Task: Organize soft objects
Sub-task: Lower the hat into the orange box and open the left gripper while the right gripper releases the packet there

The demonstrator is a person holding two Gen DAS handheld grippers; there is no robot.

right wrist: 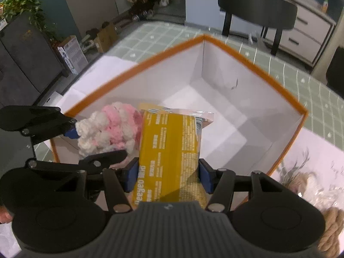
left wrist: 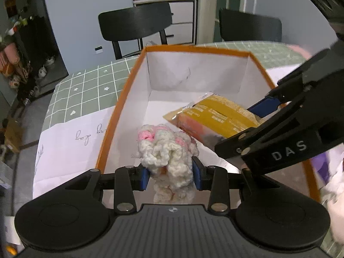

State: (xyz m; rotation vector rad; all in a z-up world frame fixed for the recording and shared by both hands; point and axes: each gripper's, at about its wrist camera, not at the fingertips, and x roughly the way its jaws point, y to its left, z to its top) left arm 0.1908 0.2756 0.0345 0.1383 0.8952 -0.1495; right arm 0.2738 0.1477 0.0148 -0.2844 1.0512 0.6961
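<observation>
Over the near edge of the orange-rimmed box [left wrist: 120, 107], my left gripper [left wrist: 172, 175] is clamped on the pink-and-white crocheted piece [left wrist: 165, 150], and my right gripper [right wrist: 167, 176] is closed on the yellow snack packet [right wrist: 169, 144] just beside it. Both hang above the white floor of the box, not yet resting on it. I judge this the placing step: next I should lower each one, keep them apart, then release. Beyond the far corner the green checked tablecloth [left wrist: 90, 86] shows.

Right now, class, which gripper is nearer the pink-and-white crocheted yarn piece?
Left. The left gripper is shut on the pink-and-white crocheted yarn piece; the right gripper holds a yellow snack packet beside it.
</observation>
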